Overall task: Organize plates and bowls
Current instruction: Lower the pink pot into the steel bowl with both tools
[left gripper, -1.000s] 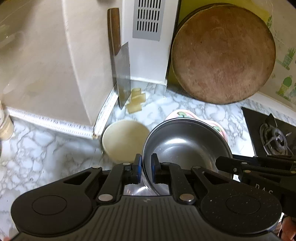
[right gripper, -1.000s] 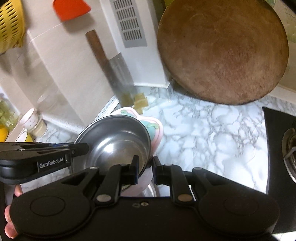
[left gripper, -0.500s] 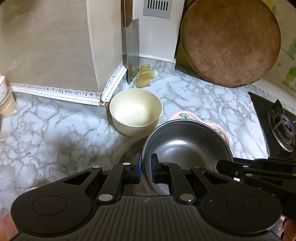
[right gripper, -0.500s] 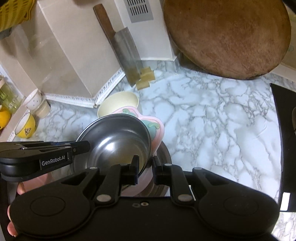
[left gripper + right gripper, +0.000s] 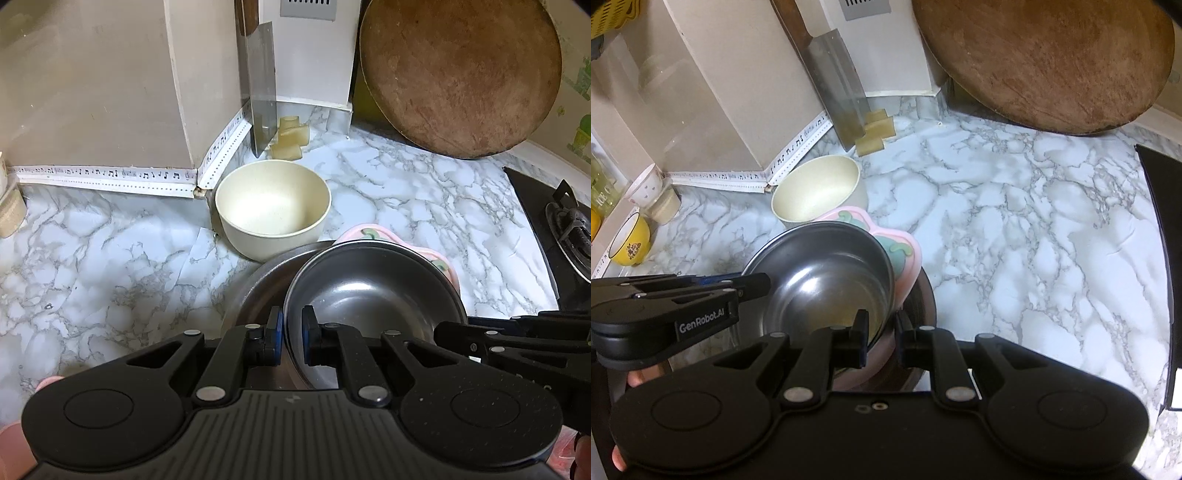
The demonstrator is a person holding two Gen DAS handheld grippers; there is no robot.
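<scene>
My left gripper [image 5: 291,334] is shut on the rim of a steel bowl [image 5: 373,291], which also shows in the right wrist view [image 5: 827,273]. My right gripper [image 5: 881,338] is shut on the near rims of the steel bowl and the pink plate [image 5: 905,254] under it. The pink plate [image 5: 399,240] peeks out behind the bowl. Both are held over a larger steel bowl [image 5: 258,291] on the marble counter, also visible at the right [image 5: 925,299]. A cream bowl [image 5: 273,206] stands just behind, near the wall corner [image 5: 820,188].
A cleaver [image 5: 264,88] and a round wooden board [image 5: 461,74] lean on the back wall. Yellow blocks [image 5: 290,136] lie by the cleaver. A gas hob [image 5: 561,229] is at the right. A yellow cup [image 5: 629,240] and a white cup [image 5: 646,188] stand far left.
Both grippers have pulled back and down with the steel bowl and pink plate. The cream bowl and the large steel bowl came into view below them.
</scene>
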